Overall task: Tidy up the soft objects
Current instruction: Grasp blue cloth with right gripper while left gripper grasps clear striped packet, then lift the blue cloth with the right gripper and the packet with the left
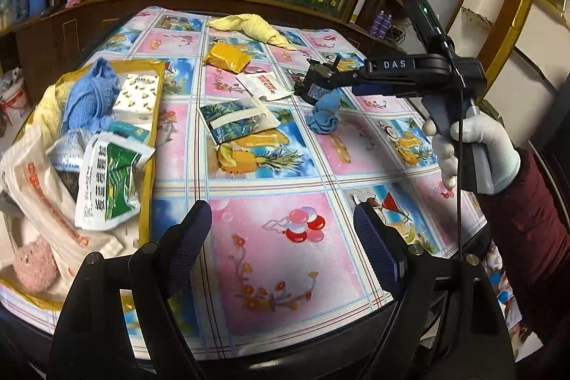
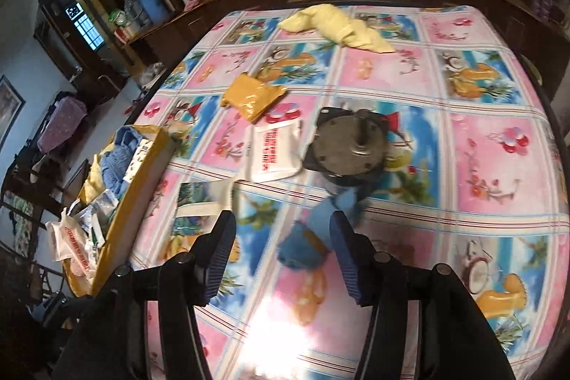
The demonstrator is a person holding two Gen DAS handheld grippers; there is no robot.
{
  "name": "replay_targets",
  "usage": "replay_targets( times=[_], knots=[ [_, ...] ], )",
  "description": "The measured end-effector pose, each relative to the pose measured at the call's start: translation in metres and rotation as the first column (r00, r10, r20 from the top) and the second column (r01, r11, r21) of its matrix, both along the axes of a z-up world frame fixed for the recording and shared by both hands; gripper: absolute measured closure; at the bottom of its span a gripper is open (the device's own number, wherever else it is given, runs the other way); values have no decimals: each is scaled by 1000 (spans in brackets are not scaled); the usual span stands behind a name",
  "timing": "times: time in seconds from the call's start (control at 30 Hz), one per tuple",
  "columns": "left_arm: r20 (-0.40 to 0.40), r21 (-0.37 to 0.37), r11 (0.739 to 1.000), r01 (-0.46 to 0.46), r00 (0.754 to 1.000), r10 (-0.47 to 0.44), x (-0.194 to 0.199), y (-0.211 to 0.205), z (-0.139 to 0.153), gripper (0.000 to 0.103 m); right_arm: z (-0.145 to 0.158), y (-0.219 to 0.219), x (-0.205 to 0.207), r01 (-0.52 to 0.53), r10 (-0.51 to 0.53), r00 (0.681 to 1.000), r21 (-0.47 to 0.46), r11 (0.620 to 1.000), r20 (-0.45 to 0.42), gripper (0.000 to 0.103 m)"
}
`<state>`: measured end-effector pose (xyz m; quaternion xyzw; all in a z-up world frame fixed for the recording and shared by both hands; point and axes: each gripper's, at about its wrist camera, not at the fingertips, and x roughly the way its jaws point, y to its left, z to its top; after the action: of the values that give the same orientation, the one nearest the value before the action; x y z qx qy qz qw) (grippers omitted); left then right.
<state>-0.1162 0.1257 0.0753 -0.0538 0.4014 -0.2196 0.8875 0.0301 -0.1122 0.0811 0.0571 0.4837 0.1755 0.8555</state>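
My right gripper (image 2: 283,248) hangs tilted down over the middle of the surface (image 1: 285,259), its fingers (image 2: 347,259) spread and pinching nothing. The small blue cloth (image 2: 302,244) lies on the surface straight ahead of them, seen in the gap between the two fingers, though I cannot tell how far above it they stand. It is a crumpled lump with a tail running away toward the far edge, so its long axis lies roughly along my line of reach, and I judge the fingers would close across its bulk. My left gripper (image 1: 285,237) waits near the near edge, fingers spread wide and empty, well apart from the cloth; the right is plainly nearer. The tray (image 1: 155,130) of gathered soft things sits at the left edge, and I take it to be the goal. Just beyond the cloth stands a grey motor (image 2: 347,145), close enough to bump. The right view is blurred, so the cloth's folds and its far end near the motor are hard to make out.
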Motion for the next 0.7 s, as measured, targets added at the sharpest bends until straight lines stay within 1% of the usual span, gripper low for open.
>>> replay_targets(
  times=[0.03,0.1,0.17,0.2,0.27,0.33,0.4,0.47,0.53,0.6,0.7],
  knots=[
    [10,23,1000,9,1000,-9,6,-3,5,20,-3,-4,-1,17,-17,1000,0,1000,-3,46],
    [24,98,995,33,999,-35,24,-13,12,20,-13,-10,0,47,-47,999,9,999,-21,46],
    [27,185,982,35,999,-41,48,-22,13,20,-24,-12,5,86,-85,996,24,996,-29,46],
    [23,217,976,35,999,-41,59,-26,11,20,-27,-13,9,103,-102,994,40,994,-32,46],
    [-7,241,969,58,998,-58,82,-33,4,20,-36,-7,17,141,-138,990,62,988,-40,46],
    [-25,265,962,61,998,-57,99,-39,-2,20,-45,0,24,169,-167,985,30,985,-42,46],
    [-16,296,953,67,998,-65,109,-46,-6,20,-54,7,30,182,-182,982,-2,983,-56,46],
    [-11,328,941,84,996,-85,117,-54,-9,20,-54,8,28,178,-178,984,4,984,-15,46],
    [-8,368,925,98,995,-103,126,-63,-13,20,-55,8,27,140,-140,990,19,990,-15,48],
    [-11,407,906,111,993,-116,137,-69,-20,20,-56,4,23,132,-132,991,17,991,3,68],
    [-24,445,887,124,992,-127,161,-73,-32,20,-57,-2,17,112,-113,993,30,993,28,68]
  ],
)
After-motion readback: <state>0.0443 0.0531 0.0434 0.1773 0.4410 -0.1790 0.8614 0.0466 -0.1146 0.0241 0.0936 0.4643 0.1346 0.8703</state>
